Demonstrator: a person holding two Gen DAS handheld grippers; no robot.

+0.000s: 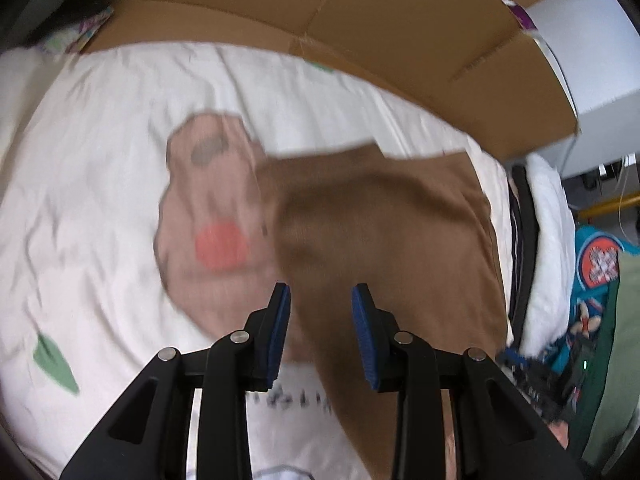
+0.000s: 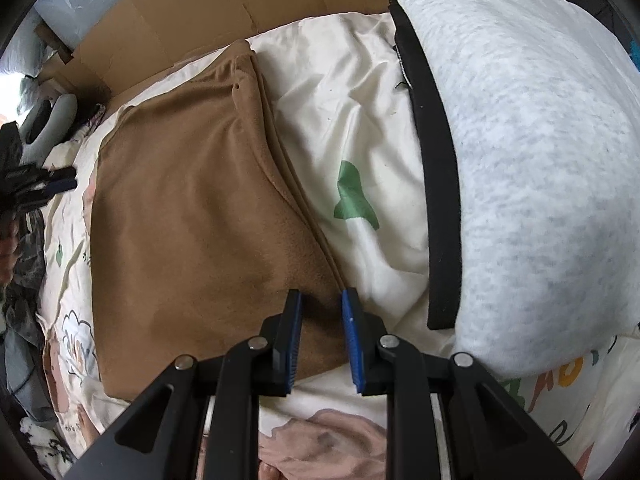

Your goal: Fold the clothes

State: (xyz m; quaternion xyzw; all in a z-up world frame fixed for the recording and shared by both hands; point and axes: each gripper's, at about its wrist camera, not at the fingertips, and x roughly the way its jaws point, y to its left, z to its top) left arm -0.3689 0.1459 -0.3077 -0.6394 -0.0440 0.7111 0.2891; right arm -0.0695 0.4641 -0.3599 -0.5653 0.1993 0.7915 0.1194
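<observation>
Both grippers are hanging spread and empty over the bed. The left gripper [image 1: 321, 300] is pointing down at the brown garment [image 1: 384, 216], lying folded on the white printed duvet [image 1: 100, 168]; the right gripper [image 2: 321, 304] is hovering at its corner [image 2: 192, 200].

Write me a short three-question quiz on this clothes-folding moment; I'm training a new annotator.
1. True or false: the right gripper is clamped shut on the brown garment.
2. What lies right of the brown garment in the right wrist view? A) grey pillow B) laptop C) shoes
3. Fill in: behind the bedsheet stands flattened ____.

Key: 1 false, its jaws stand apart, as do those of the left gripper; 2 A; 3 cardboard.
</observation>
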